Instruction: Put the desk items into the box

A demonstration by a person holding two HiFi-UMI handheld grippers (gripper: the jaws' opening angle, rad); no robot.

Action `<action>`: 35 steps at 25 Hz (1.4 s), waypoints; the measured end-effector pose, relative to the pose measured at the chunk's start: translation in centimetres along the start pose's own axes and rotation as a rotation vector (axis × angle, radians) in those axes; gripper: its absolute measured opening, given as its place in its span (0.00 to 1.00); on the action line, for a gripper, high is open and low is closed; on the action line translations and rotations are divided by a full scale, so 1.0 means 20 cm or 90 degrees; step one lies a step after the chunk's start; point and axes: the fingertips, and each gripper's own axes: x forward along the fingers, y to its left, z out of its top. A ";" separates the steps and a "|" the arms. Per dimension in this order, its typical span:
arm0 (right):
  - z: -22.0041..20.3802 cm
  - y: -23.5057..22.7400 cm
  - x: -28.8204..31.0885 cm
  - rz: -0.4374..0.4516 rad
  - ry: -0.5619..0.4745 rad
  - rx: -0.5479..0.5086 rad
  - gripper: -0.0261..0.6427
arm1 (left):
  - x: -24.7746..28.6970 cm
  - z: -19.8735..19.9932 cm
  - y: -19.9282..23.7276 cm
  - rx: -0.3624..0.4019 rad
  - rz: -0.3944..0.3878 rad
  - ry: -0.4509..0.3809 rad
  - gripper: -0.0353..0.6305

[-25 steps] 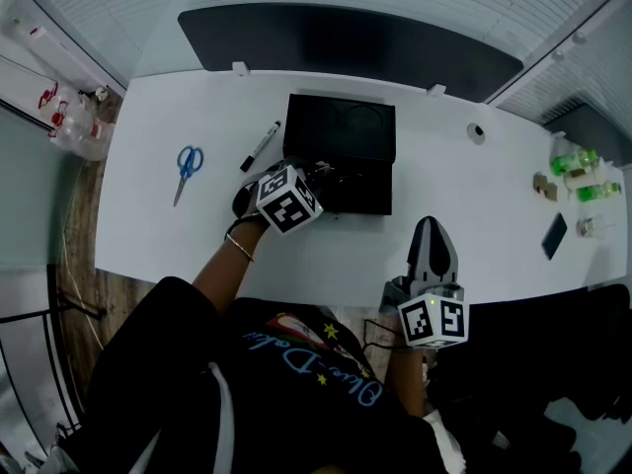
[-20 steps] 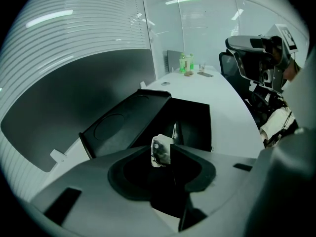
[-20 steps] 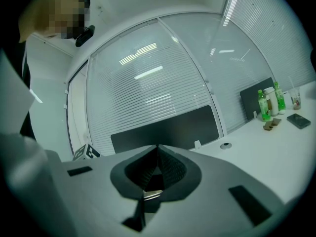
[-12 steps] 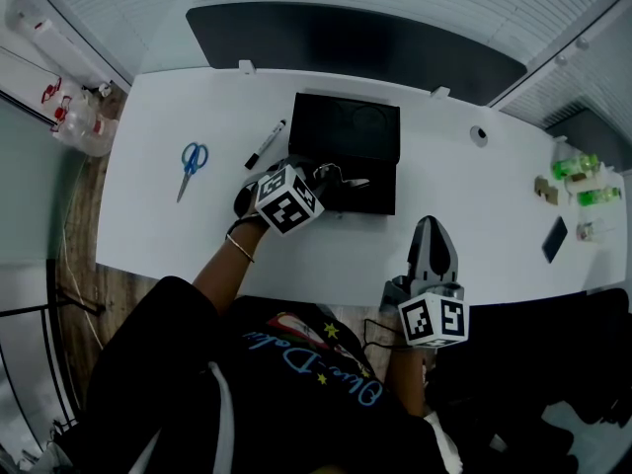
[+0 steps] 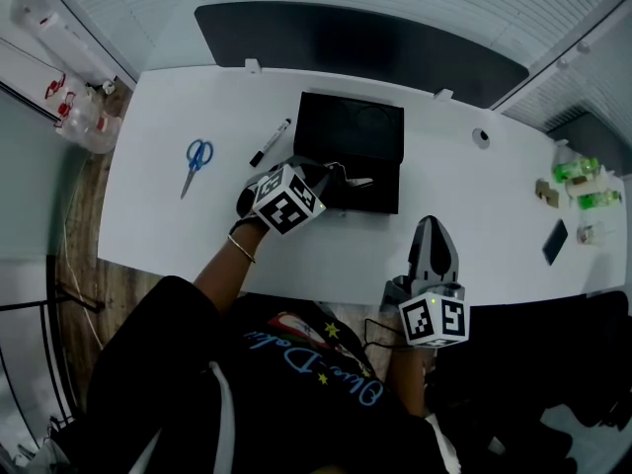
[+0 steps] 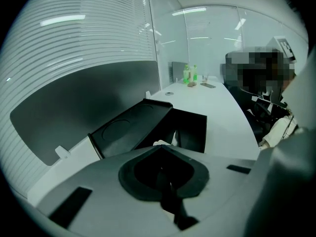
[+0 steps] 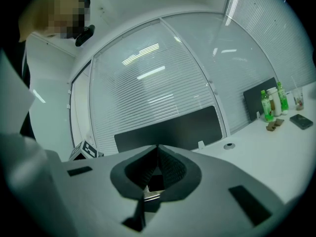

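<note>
The black box (image 5: 380, 194) lies open at the middle of the white desk (image 5: 168, 230), its lid (image 5: 348, 126) folded back on the far side. My left gripper (image 5: 321, 174) hovers over the box's near left corner, jaws shut with nothing seen between them. A small silvery item (image 5: 352, 180) lies in the box just right of its tips. In the left gripper view the left gripper (image 6: 159, 146) points at the box (image 6: 191, 128), with a pale item (image 6: 161, 143) just past the tips. My right gripper (image 5: 432, 227) rests shut near the desk's front edge, empty; the right gripper (image 7: 158, 148) faces the far blinds.
Blue-handled scissors (image 5: 197, 158) and a black marker (image 5: 271, 142) lie on the desk left of the box. Green bottles (image 5: 575, 170) and a dark phone (image 5: 555, 237) sit at the far right. A dark panel (image 5: 355, 42) runs behind the desk.
The silvery item now shows a little further right in the box than a second ago. Both grippers have hardly moved.
</note>
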 end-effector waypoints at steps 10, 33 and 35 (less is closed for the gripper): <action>0.00 0.05 -0.02 0.017 -0.001 -0.005 0.06 | -0.08 0.03 -0.06 -0.001 -0.014 -0.049 0.06; 0.00 0.19 0.04 0.080 0.001 -0.013 0.06 | -0.29 0.04 -0.05 -0.033 0.026 -0.112 0.06; 0.00 0.21 0.05 0.087 0.002 -0.013 0.06 | -0.30 0.01 -0.04 -0.042 0.032 -0.106 0.06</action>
